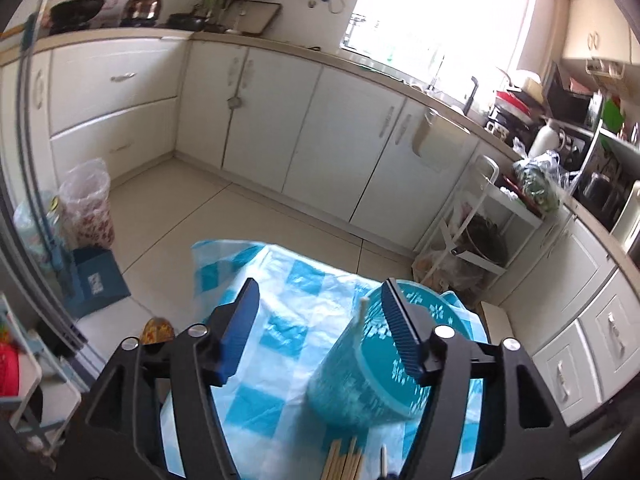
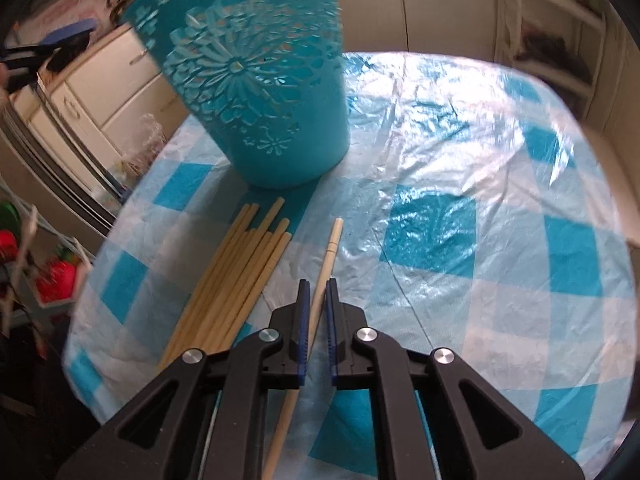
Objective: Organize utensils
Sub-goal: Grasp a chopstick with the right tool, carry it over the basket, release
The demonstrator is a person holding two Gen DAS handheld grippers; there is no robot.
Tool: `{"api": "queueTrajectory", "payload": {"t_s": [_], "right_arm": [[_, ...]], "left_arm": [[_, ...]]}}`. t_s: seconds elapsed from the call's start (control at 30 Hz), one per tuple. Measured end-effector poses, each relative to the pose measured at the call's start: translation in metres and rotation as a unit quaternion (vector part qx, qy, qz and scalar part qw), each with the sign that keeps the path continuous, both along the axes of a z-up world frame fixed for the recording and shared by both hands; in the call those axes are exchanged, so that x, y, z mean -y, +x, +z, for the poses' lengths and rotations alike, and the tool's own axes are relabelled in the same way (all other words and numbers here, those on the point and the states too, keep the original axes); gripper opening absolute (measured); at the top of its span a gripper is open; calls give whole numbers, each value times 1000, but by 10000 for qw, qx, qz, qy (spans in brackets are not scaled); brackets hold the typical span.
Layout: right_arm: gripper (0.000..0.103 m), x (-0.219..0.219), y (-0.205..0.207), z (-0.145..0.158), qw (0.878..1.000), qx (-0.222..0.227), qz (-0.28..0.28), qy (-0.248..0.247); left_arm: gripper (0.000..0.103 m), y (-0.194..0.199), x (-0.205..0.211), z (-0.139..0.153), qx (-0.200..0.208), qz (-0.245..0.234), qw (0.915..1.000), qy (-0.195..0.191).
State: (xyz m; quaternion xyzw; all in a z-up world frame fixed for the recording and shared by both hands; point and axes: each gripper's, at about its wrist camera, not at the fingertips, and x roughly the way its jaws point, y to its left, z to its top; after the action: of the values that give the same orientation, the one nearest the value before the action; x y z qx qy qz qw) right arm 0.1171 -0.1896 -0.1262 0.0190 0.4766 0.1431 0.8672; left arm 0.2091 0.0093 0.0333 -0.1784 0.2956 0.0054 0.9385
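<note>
Right claw (image 2: 317,294) pinches one chopstick (image 2: 327,264)
Light, stiff, slippery: grip mid-shaft. Left claw (image 1: 320,300) gapes wide, empty, above the cup (image 1: 360,376).

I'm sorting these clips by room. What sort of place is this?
A home kitchen, most likely: a kettle on the counter, white base cabinets, and a small table with a checked plastic cover holding chopsticks and a teal holder.

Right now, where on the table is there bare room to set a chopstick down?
Free: the checked cloth right of the teal holder and of the right gripper, out to the table's edge. Crowded: the strip below the holder, where the chopstick bundle lies.
</note>
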Motion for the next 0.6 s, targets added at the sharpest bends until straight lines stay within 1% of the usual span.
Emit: {"api": "queueTrajectory", "payload": {"t_s": [0.07,0.13,0.23,0.3,0.37,0.43,0.47,0.53,0.57,0.6], "right_arm": [[7,1,0,0,10000,0,-13,34],[6,10,0,1,9994,-117,-140,286],[6,33,-11,23,9940,-45,-422,1013],[6,45,-20,44,9861,129,-548,1562],[6,54,-29,80,9764,518,-681,1984],[6,54,-28,113,9697,938,-638,2165],[6,52,-24,132,9666,1179,-618,2193],[6,45,-11,160,9602,1589,-583,2223],[6,40,1,175,9554,1866,-597,2208],[6,36,13,184,9519,2019,-628,2217]], "left_arm": [[63,-16,-11,-1,-58,-1,9999,-85],[64,-33,-21,-4,-120,-43,9998,-165],[68,-63,-32,-6,-135,-166,9997,-131],[72,-82,-36,-11,-139,-189,9997,-16],[73,-96,-38,-17,-186,-250,9995,106],[73,-111,-37,-28,-296,-323,9988,231],[73,-118,-34,-33,-352,-388,9982,274],[73,-130,-25,-43,-403,-488,9969,467],[73,-134,-19,-48,-444,-526,9960,561],[73,-138,-14,-53,-510,-570,9952,617]]}}
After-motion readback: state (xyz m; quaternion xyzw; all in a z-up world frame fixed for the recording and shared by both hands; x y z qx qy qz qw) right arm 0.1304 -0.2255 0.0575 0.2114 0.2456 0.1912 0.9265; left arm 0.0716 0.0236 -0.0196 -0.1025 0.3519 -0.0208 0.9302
